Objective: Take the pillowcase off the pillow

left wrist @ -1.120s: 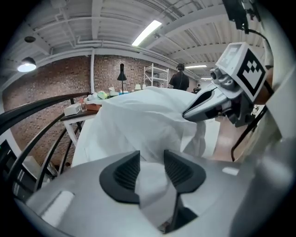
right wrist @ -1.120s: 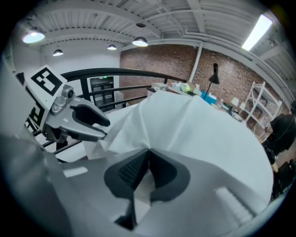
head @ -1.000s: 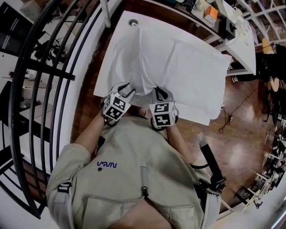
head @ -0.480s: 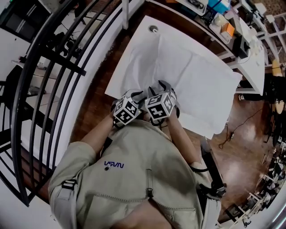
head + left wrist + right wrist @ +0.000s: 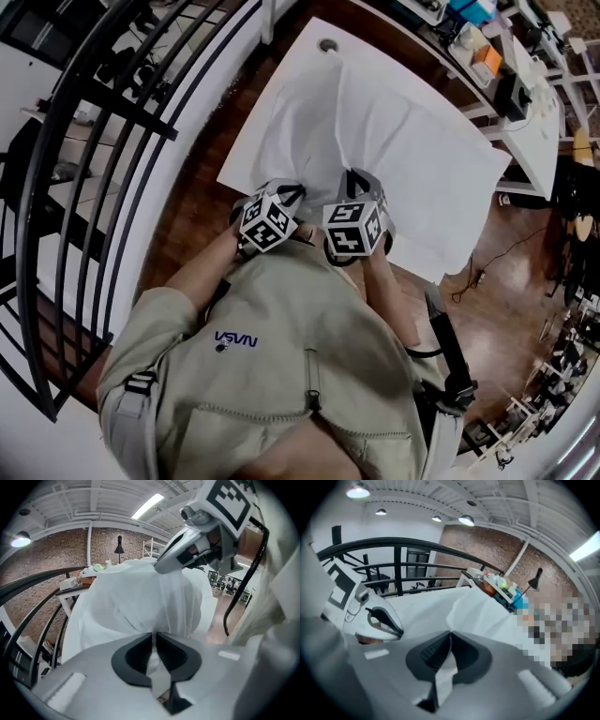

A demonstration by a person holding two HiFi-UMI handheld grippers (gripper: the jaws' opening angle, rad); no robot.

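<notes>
Since half a second ago the two grippers, then nearly touching, have been drawn apart along the near edge of the pillowcase; both sets of jaws have just been closing, with white cloth between them

Head view: pillowcase is laid flat on the white table, with its near edge bunched and raised at the grippers. Left gripper and right gripper are set side by side at that edge, both pointed down and away from the person's chest. A black railing curves past on the left.

Left gripper view: left gripper is closed on a fold of the pillowcase, and a strip of cloth runs back between the pads. The right gripper is seen above, its tip at the top of the raised cloth.

Right gripper view: right gripper is pressed together on the pillowcase, with cloth trailing back through the jaws. The left gripper is seen at left, beside it. The picture is soft here, so whether only the outer layer is caught cannot be told
</notes>
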